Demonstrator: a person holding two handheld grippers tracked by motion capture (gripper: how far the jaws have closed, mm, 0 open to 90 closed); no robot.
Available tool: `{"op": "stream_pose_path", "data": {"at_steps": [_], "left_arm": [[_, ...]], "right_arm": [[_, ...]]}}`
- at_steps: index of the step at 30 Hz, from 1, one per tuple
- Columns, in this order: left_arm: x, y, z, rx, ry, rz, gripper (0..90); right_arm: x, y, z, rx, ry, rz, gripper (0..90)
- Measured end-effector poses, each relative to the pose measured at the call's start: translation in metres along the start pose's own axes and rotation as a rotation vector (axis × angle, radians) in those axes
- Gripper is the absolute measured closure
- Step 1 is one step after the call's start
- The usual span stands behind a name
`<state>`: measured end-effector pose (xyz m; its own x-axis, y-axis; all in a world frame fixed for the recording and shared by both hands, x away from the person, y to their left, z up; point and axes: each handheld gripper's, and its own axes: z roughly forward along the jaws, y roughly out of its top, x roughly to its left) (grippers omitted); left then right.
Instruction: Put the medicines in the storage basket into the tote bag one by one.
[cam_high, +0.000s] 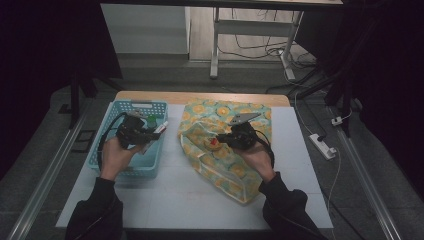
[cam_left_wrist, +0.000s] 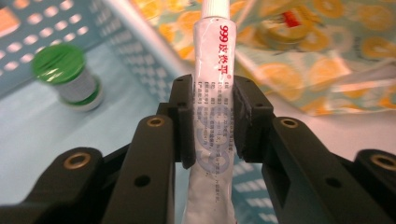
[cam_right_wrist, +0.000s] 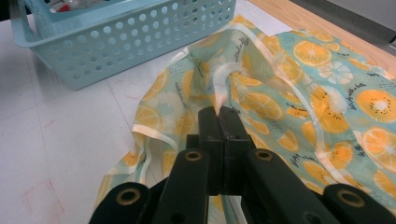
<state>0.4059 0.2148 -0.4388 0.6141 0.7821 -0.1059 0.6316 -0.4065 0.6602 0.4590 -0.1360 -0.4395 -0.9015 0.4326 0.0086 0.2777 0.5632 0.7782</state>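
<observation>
My left gripper (cam_left_wrist: 212, 119) has its jaws clamped on the white tube (cam_left_wrist: 213, 88) above the blue basket (cam_high: 111, 112) at nine o'clock, while my right gripper (cam_right_wrist: 223, 116) pinches the orange-print bag (cam_right_wrist: 299, 93) open, jaws together, ready for it.

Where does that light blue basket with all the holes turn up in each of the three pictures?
High view: the light blue basket sits on the table's left side, under the left hand.
Left gripper view: its perforated wall runs across the upper left, behind the held tube.
Right gripper view: it fills the top left corner.
Shared landmark: the orange-print bag lying beside it.
</observation>
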Motion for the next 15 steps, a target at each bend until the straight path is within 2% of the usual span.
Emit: {"op": "stream_pose_path", "data": {"at_steps": [4,8,15], "left_arm": [[-0.015,0.007,0.001,0.000,-0.021,0.041,71.6],[-0.026,0.012,0.006,0.008,-0.075,0.062,71.6],[-0.046,0.018,0.024,0.076,-0.119,0.114,71.6]], "right_arm": [[0.000,0.000,-0.001,-0.002,-0.001,-0.002,90.0],[0.001,0.001,-0.001,-0.002,0.001,-0.006,90.0],[0.000,0.000,-0.001,-0.002,-0.002,-0.005,89.9]]}}
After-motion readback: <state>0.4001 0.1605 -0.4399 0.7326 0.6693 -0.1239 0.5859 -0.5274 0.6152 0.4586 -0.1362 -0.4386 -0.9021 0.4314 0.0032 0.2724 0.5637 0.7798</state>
